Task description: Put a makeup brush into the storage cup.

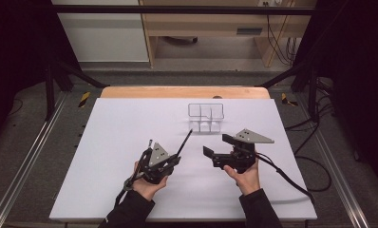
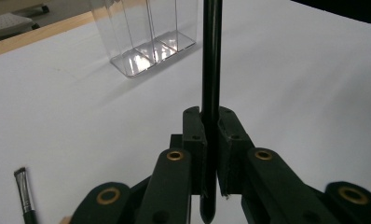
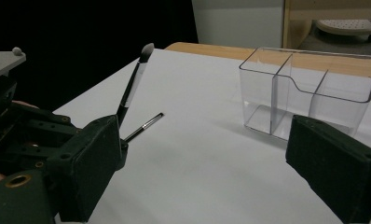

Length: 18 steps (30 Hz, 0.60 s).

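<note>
Black brushes [image 2: 210, 84], two; organizer [image 1: 206, 117], one.

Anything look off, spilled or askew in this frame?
Nothing stands out. The left gripper is shut on a black brush, the clear organizer stands upright on the white table, a second brush lies flat, and the right gripper is open.
</note>
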Available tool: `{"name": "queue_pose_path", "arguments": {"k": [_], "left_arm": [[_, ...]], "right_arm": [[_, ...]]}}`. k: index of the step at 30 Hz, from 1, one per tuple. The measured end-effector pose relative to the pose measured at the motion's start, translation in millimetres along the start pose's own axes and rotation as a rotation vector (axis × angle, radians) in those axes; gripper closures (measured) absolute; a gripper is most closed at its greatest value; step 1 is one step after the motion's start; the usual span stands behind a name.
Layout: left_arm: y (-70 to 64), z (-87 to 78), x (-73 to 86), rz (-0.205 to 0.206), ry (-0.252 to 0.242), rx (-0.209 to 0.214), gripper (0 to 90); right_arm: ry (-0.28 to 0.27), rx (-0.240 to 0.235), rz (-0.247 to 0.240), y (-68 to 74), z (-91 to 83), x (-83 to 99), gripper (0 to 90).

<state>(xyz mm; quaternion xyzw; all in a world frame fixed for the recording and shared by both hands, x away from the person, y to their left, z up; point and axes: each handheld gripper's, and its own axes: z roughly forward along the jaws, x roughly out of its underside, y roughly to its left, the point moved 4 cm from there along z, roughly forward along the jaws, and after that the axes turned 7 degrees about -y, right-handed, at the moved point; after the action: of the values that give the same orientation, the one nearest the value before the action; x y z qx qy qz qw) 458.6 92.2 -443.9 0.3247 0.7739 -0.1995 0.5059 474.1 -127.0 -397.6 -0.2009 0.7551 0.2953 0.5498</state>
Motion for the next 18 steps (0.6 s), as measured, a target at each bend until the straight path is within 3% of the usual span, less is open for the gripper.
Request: {"name": "queue_pose_path", "arguments": {"k": [10,18], "left_arm": [[-7.5,4.5,-1.0,-0.028,-0.016,-0.011,82.9],[-12.7,7.1,0.6,-0.064,-0.030,-0.011,82.9]], "right_arm": [[-0.033,-0.032,0.062,10.5,8.8,1.4,15.9],[-0.034,-0.050,0.073,20.7,18.6,4.3,22.0]]}}
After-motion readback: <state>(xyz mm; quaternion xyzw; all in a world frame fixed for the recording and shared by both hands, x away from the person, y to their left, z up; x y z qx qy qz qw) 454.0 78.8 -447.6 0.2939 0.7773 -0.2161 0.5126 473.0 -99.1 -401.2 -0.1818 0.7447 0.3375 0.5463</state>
